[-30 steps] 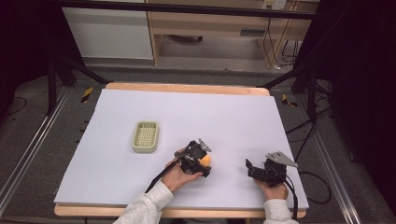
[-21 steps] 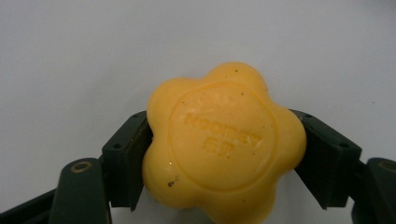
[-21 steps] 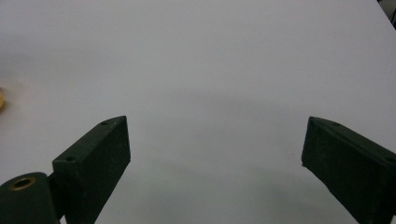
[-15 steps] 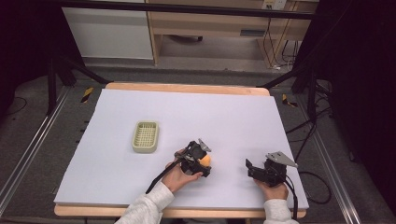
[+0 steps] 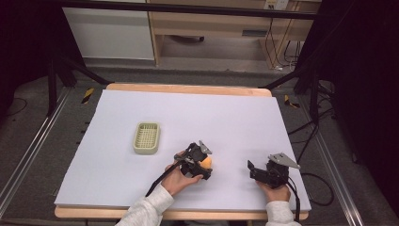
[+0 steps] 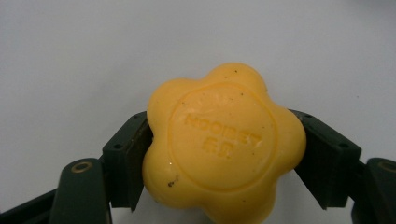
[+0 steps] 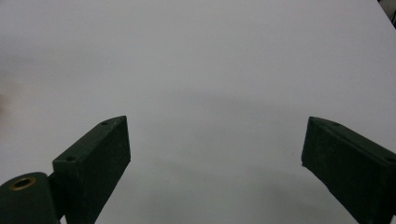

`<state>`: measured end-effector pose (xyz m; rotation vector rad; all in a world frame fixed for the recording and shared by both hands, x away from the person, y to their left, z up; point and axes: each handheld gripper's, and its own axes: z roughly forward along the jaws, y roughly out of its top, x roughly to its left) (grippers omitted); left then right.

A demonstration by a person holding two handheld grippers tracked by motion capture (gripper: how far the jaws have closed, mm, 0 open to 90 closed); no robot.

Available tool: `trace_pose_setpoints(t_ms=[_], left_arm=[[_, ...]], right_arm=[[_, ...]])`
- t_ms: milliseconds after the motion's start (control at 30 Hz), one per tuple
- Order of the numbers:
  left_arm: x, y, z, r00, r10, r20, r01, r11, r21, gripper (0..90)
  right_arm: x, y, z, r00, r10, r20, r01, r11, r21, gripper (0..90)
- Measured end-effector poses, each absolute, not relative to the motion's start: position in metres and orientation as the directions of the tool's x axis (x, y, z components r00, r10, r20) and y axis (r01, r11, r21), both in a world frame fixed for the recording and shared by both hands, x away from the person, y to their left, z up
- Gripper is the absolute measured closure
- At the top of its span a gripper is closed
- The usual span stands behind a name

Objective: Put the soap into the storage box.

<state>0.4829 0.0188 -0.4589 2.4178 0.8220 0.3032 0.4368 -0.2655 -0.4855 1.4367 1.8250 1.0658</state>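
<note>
A yellow, flower-shaped bar of soap (image 6: 224,144) with raised lettering on its round face sits squarely between the two black fingers (image 6: 125,161) of the left gripper (image 5: 200,164). In the left gripper view one finger pad presses on the soap's left lobe and the other on its right lobe, so the fingers are closed on the soap, gripping it across its width. The soap's lettered face turns toward that camera, and most of the bar stands forward of the pads, with its lower lobes dropping just past the bottom edge of the picture. Whether the soap's underside touches the white counter (image 5: 226,117) or is lifted just off it I cannot tell, since the bar itself hides that edge.

In the high view the soap shows as a small orange-yellow patch at the tip of the left gripper, held by the person's left hand (image 5: 178,178). It lies near the pale green, rectangular plastic basket (image 5: 147,138) with a slotted bottom, but apart from it, toward the person and to the basket's right.

The right gripper (image 5: 263,172) rests well to the right of the soap. Its fingers (image 7: 95,163) stand wide apart over bare white counter, holding nothing.
</note>
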Motion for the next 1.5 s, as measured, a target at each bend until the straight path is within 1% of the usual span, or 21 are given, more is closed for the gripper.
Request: trace_pose_setpoints(t_ms=[333, 733, 933, 1233, 1500], left_arm=[[0.482, 0.036, -0.443, 0.778, 0.628, 0.030, 0.495, -0.641, 0.586, 26.5], [0.482, 0.072, -0.431, 0.752, 0.659, 0.031, 0.522, -0.624, 0.581, 26.5], [0.485, 0.097, -0.425, 0.724, 0.689, 0.027, 0.544, -0.595, 0.591, 26.5], [0.489, 0.120, -0.407, 0.688, 0.726, 0.024, 0.554, -0.546, 0.628, 26.5], [0.495, 0.131, -0.401, 0.670, 0.742, 0.024, 0.564, -0.530, 0.633, 26.5]], right_arm=[[0.437, -0.265, -0.485, -0.253, 0.967, 0.033, 0.504, 0.103, 0.857, 8.5], [0.437, -0.266, -0.486, -0.254, 0.967, 0.032, 0.507, 0.104, 0.856, 8.6], [0.437, -0.265, -0.486, -0.251, 0.967, 0.029, 0.508, 0.107, 0.855, 8.5], [0.437, -0.265, -0.485, -0.252, 0.967, 0.035, 0.507, 0.101, 0.856, 8.5], [0.437, -0.266, -0.486, -0.252, 0.967, 0.034, 0.508, 0.102, 0.855, 8.7]])
